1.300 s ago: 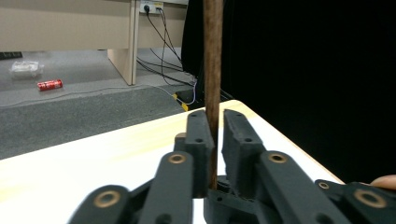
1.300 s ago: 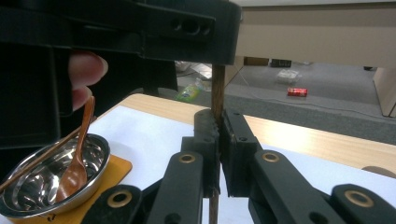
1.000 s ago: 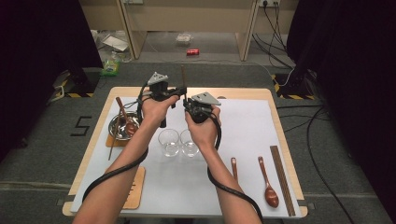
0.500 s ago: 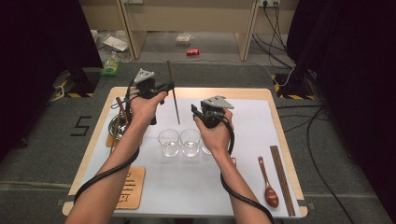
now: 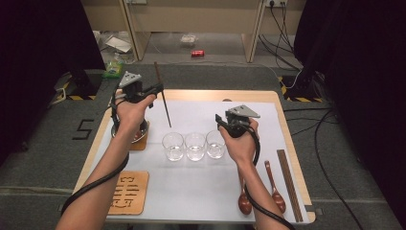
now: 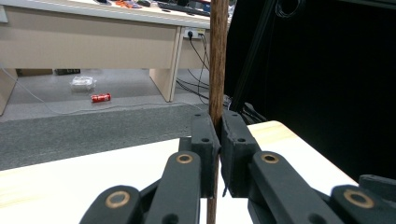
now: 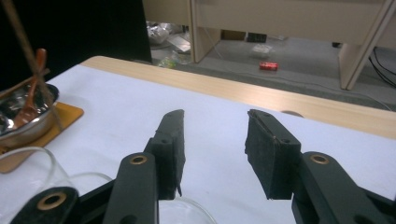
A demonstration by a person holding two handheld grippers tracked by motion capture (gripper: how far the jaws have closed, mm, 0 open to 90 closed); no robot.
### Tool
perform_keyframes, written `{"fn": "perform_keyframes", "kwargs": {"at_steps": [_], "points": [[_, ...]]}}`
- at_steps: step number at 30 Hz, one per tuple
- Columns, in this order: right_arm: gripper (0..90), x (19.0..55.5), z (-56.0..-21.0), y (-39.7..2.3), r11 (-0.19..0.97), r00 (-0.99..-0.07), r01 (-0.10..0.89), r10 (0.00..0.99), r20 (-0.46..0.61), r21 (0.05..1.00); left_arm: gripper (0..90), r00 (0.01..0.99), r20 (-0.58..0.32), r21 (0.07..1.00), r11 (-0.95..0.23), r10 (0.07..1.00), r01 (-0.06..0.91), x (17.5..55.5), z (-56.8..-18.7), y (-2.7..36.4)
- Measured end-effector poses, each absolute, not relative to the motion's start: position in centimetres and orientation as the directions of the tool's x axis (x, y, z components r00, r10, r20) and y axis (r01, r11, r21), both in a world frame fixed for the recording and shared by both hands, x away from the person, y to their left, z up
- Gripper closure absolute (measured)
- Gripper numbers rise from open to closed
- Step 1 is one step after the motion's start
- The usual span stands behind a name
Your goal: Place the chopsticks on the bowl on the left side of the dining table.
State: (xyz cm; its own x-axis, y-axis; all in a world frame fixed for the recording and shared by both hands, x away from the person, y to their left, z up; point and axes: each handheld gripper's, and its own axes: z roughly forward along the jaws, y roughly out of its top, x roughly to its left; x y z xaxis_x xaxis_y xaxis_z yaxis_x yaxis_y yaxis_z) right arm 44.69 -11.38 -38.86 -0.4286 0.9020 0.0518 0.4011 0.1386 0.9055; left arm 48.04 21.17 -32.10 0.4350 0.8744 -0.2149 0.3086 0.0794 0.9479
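Dark wood, thin and straight: one chopstick (image 5: 162, 94) stands nearly upright in the left gripper (image 5: 154, 89), whose jaws are clamped tight on its lower half, as the left gripper view shows with the stick (image 6: 218, 60) rising between the pressed pads. It hangs in the air above the far left of the table (image 5: 201, 95), close to the steel bowl (image 5: 141, 130) on its orange cork mat (image 5: 140, 143). That bowl already holds a wooden spoon and what looks like another stick, so I judge that utensils are being moved there one by one, and this one has yet to go in

The right gripper (image 7: 215, 140) has just been opening; its jaws stand apart with nothing between them, over the white sheet behind three clear glasses (image 5: 195, 146). Left to do, by my reading: a second chopstick (image 5: 289, 183) and two glossy reddish-brown spoons (image 5: 274, 189) lie at the near right edge. The gripper pads are matt black rubber, the bowl polished and reflective, the glasses smooth and thin-walled
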Motion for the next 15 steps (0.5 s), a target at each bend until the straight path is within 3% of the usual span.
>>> {"fn": "perform_keyframes", "kwargs": {"at_steps": [15], "points": [[56.3,43.3,-40.5,-15.8,0.126,-0.365,0.438,0.930,0.048,0.890,84.4,0.399,-0.202,0.947,0.075,0.894,0.311,46.1,-32.1,23.4]]}}
